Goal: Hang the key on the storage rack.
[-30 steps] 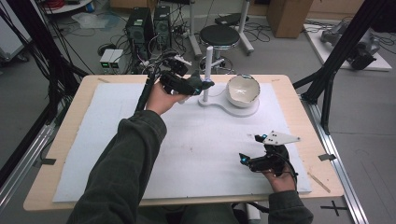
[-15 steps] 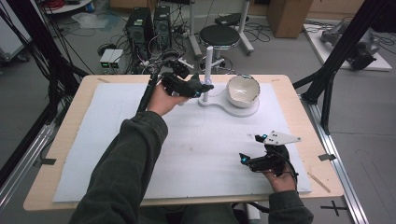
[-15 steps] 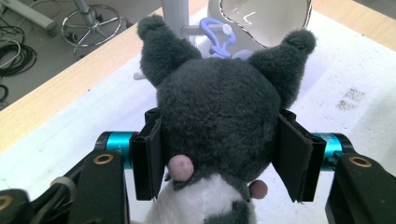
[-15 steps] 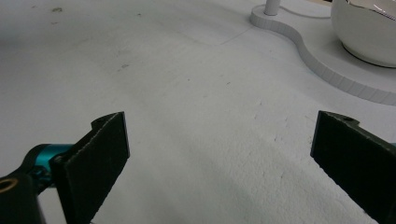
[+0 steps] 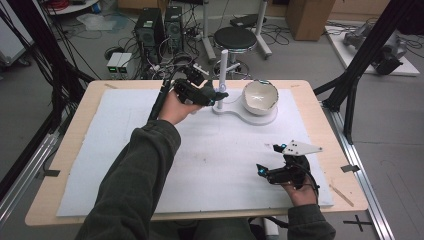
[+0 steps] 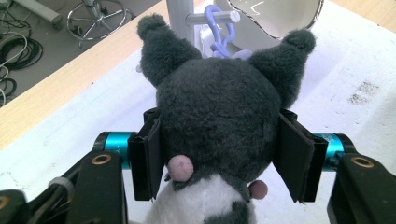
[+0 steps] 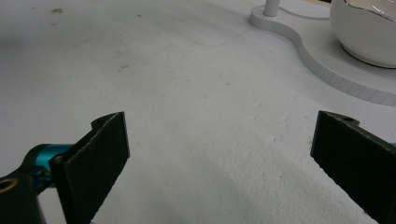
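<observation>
The left gripper (image 6: 219, 154) has a dark grey plush toy with pointed ears and a white belly (image 6: 219, 116) between its jaws; these have just been opening, and the right pad (image 6: 292, 156) appears to stand slightly clear of the fur. The toy's lilac plastic clip (image 6: 219, 28) hangs on the horizontal peg of the white stand (image 5: 222, 75), directly ahead of the jaws, beside the white bowl (image 5: 260, 96). Judged: withdrawal runs back along the toy's axis. The right gripper (image 5: 272, 161) rests well apart, near the table's (image 5: 75, 115) front edge, its jaws wide and empty.
</observation>
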Demonstrator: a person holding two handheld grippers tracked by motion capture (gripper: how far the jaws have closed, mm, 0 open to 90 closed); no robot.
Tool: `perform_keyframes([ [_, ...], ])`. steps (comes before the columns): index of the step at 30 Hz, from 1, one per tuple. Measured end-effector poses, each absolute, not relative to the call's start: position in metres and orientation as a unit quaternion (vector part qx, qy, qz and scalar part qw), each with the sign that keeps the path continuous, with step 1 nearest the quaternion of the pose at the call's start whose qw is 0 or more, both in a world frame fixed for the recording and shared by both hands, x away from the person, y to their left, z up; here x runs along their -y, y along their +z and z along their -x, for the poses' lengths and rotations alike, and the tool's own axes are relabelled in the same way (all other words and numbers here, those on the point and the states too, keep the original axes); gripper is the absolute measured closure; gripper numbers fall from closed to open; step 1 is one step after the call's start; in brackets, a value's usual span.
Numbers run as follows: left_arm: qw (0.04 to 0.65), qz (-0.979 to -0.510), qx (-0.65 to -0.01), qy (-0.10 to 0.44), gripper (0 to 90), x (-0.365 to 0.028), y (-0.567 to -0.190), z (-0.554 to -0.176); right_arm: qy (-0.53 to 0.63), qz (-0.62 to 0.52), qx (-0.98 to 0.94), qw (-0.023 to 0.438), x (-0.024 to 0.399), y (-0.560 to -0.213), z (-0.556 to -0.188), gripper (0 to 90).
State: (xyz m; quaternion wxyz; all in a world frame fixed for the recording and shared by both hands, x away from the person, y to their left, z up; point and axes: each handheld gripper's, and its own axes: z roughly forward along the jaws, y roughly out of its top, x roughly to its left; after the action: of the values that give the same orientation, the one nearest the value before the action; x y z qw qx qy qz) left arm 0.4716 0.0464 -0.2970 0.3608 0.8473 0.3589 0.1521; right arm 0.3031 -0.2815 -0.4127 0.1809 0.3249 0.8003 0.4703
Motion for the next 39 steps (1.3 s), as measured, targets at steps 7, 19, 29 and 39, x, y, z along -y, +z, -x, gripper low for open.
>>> perform_keyframes([
  [7,0.354,-0.849,-0.36,0.155,38.9,-0.045,-0.299,-0.472,0.47,-0.325,-0.8,0.181,0.282,-0.412,-0.303,3.4],
  [19,0.357,-0.848,-0.36,0.157,32.4,-0.046,-0.299,-0.472,0.47,-0.324,-0.801,0.181,0.282,-0.412,-0.302,3.5],
  [29,0.377,-0.841,-0.356,0.157,32.4,-0.057,-0.301,-0.467,0.47,-0.324,-0.8,0.183,0.282,-0.413,-0.302,3.4],
  [39,0.399,-0.839,-0.34,0.15,32.3,-0.065,-0.302,-0.457,0.471,-0.327,-0.799,0.182,0.283,-0.413,-0.303,3.4],
])
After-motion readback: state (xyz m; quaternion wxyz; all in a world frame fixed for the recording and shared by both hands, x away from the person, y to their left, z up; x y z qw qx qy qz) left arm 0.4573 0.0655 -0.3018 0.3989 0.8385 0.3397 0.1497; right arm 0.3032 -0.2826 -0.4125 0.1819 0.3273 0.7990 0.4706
